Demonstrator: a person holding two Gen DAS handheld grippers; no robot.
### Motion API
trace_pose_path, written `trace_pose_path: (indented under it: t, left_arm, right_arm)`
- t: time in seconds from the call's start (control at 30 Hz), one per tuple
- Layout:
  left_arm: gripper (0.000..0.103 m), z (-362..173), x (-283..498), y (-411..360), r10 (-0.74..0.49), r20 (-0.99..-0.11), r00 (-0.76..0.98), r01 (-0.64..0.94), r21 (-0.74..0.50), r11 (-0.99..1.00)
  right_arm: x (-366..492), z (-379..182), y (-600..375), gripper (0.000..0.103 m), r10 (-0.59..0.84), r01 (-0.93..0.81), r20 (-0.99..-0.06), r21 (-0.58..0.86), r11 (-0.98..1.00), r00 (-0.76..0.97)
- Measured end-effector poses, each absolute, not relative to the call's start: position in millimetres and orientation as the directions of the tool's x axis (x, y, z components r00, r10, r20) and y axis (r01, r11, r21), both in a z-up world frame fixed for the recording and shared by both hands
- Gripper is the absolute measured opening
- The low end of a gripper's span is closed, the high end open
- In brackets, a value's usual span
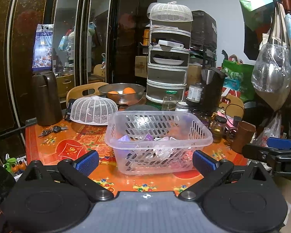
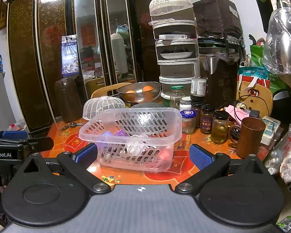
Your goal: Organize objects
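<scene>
From the left wrist view, the left claw (image 1: 145, 162) hangs wide open and empty just before the clear perforated plastic basket (image 1: 158, 140) on the orange patterned worktop (image 1: 54, 145); a careless push could slide this light basket into the glass jars (image 1: 219, 126) behind.

From the right wrist view, the right claw (image 2: 143, 155) is equally spread and empty, and the tall brown cup (image 2: 250, 136) beside it looks easy to topple.

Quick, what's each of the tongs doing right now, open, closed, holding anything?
Left tongs: open, holding nothing.
Right tongs: open, holding nothing.
</scene>
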State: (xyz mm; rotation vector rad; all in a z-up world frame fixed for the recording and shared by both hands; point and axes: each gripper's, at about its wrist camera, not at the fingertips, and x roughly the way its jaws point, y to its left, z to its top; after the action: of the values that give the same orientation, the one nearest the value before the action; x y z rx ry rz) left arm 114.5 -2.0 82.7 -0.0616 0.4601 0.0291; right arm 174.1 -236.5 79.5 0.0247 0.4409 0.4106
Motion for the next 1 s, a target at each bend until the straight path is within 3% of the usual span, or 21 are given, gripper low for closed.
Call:
trace_pose_path:
  t: [1.0]
  left_arm:
    - [0.103, 80.1, 116.1, -4.5, 0.005, -0.445, 0.895, -0.038, -0.064, 0.997]
  right_arm:
    - [171.5, 77.4, -234.1, 0.103, 0.399, -0.386, -0.411, 0.117, 0.915, 0.82]
